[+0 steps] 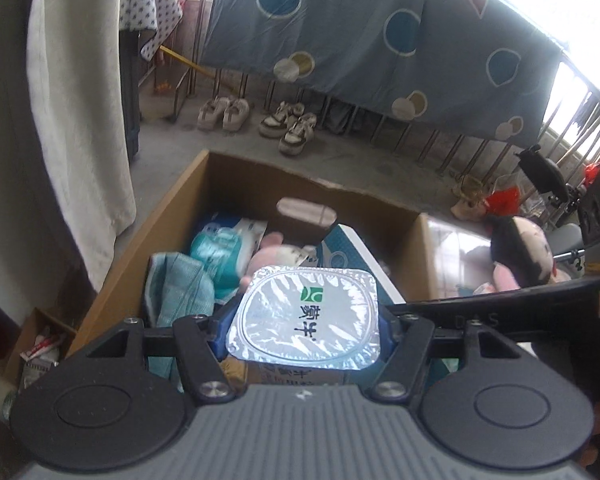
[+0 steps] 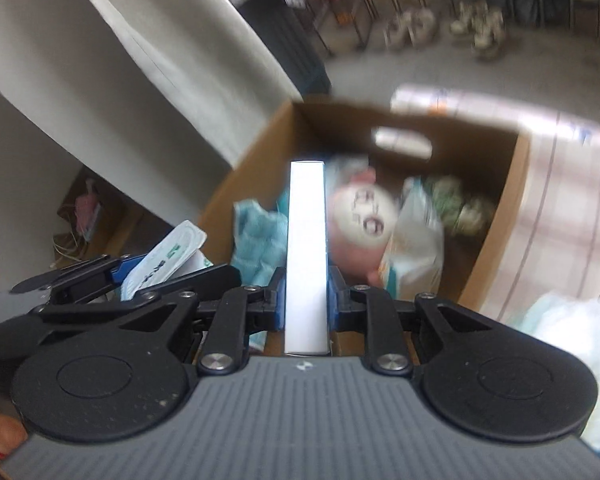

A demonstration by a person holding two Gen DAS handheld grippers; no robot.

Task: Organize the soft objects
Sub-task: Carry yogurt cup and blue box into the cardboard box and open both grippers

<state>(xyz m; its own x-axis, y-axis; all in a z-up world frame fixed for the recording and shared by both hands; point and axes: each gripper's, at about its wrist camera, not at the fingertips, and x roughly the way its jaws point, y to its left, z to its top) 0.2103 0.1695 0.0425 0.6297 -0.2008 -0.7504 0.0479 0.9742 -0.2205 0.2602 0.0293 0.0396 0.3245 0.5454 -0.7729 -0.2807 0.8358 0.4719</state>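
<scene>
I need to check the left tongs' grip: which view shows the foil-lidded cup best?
The left wrist view: the foil-lidded cup sits sharp and centred, lid facing the camera, clamped between the left tongs. The right wrist view shows it only edge-on at left, partly hidden.

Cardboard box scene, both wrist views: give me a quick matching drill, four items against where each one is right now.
Items:
1. foil-lidded cup
2. flat white box
3. teal towel
4. dark-haired doll

Places:
A. lying inside the cardboard box
B. outside the box, beyond its side wall
C. clamped in the right gripper
D. clamped in the left gripper

Pairs: 1-D, 2-C, 3-A, 4-B
</scene>
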